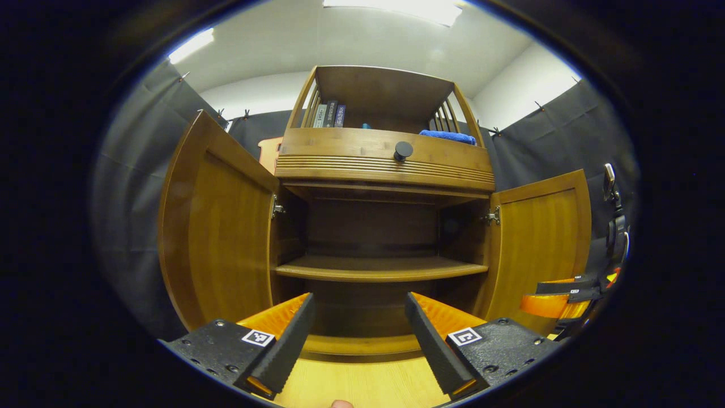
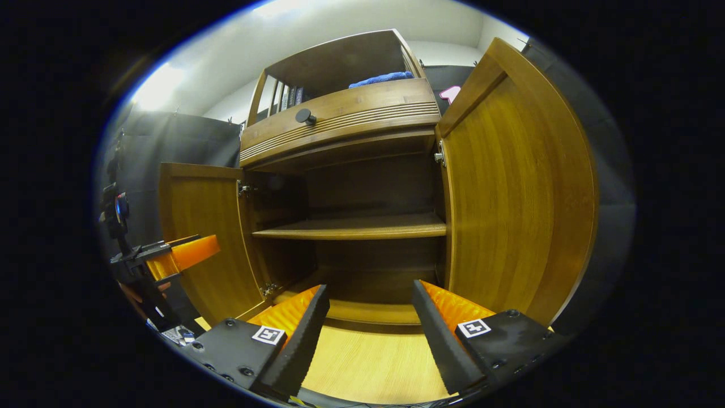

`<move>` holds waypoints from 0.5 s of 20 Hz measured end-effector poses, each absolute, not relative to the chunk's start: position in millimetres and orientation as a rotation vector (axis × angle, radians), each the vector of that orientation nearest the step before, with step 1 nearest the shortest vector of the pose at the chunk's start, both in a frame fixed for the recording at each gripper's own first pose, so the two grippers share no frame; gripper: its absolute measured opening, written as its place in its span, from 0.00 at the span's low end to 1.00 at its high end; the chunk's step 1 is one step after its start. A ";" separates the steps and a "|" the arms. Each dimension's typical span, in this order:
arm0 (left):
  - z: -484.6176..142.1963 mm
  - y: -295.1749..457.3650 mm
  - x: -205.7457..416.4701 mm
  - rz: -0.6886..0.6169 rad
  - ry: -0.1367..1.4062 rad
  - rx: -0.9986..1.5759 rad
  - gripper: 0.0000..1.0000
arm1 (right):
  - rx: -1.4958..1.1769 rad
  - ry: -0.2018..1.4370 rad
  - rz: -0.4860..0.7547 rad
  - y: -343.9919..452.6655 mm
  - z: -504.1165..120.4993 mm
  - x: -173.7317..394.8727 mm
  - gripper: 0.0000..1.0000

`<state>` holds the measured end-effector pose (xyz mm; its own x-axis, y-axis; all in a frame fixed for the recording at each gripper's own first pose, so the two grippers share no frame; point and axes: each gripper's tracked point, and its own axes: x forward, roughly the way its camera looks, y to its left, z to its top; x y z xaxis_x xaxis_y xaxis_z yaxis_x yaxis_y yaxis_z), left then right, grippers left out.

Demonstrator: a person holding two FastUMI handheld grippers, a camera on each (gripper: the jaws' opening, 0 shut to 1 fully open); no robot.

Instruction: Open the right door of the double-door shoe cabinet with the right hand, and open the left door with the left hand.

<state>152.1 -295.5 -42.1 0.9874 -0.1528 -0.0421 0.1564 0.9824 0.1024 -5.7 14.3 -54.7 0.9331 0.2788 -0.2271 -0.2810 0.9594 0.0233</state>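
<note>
We are seeing both doors, left (image 1: 218,226) and right (image 2: 512,192), swung wide; both grippers (image 1: 359,334) (image 2: 371,334) are spread, empty; we are backing straight off, avoiding door edges.

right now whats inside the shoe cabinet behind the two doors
Both doors stand open. Inside the shoe cabinet is one bare wooden shelf and no shoes. The dark back corners and the bottom, partly hidden by the left gripper, can't be checked.

Left claw (image 1: 359,334), right claw (image 2: 371,326), black ribbed fingers, orange backing, square markers, screws, possibly rubber pads
</note>
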 end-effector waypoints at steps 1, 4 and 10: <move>-42.0 -295.6 150.7 -0.162 0.035 0.096 0.95 | -0.008 0.234 0.287 15.6 -55.5 -6.0 0.84; -41.1 -290.9 152.4 -0.157 0.036 0.093 0.96 | -0.008 0.235 0.292 19.8 -55.9 -6.6 0.95; -42.0 -283.6 149.4 -0.149 0.038 0.089 0.94 | -0.009 0.237 0.300 27.9 -57.7 -7.5 0.84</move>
